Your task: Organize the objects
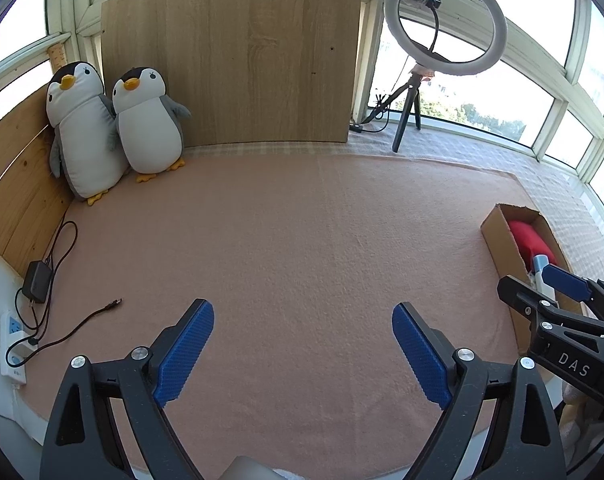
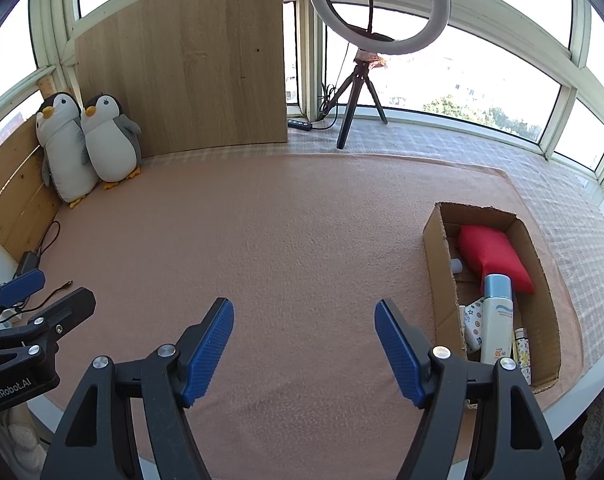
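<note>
Left gripper [image 1: 303, 322], right gripper [image 2: 304, 319]: jaws apart, nothing between. Cardboard box [image 2: 436, 264] at 3 o'clock on pink blanket [image 2: 293, 240]; red pouch [image 2: 492, 254], sunscreen bottle [image 2: 498, 316] inside, smaller items half hidden, unreadable.

We look down and forward from each wrist over the pink blanket [image 1: 302, 220], close above it; our left view sits left of our right; both share the penguins [image 2: 85, 144], ring light [image 1: 446, 20] and cardboard box [image 2: 438, 280].
</note>
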{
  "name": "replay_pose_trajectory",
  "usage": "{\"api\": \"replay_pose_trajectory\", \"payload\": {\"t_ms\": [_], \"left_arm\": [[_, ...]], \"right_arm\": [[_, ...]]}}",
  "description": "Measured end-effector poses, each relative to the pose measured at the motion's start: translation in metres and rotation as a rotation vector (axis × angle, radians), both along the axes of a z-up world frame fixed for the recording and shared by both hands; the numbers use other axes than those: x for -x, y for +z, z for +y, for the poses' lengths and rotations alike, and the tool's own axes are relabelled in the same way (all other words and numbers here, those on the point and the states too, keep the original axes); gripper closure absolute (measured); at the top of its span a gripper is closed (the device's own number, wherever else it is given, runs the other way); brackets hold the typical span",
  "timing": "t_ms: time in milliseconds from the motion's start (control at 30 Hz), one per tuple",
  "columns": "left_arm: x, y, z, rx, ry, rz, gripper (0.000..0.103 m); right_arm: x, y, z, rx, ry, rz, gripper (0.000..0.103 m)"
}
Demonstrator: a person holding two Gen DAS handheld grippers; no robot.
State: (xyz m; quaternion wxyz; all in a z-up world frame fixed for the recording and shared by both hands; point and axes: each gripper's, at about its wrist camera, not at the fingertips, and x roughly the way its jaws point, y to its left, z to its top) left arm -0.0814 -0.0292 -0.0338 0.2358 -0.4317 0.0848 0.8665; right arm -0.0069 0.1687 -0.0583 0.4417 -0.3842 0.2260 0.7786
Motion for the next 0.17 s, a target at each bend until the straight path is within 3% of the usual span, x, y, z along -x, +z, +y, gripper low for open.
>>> {"api": "replay_pose_trajectory", "payload": {"t_ms": [167], "left_arm": [[0.0084, -0.0070, 0.0001, 0.001, 0.009, -0.013, 0.009]], "right_arm": [[0.0011, -0.0046, 0.0031, 0.010, -0.002, -0.008, 0.034]]}}
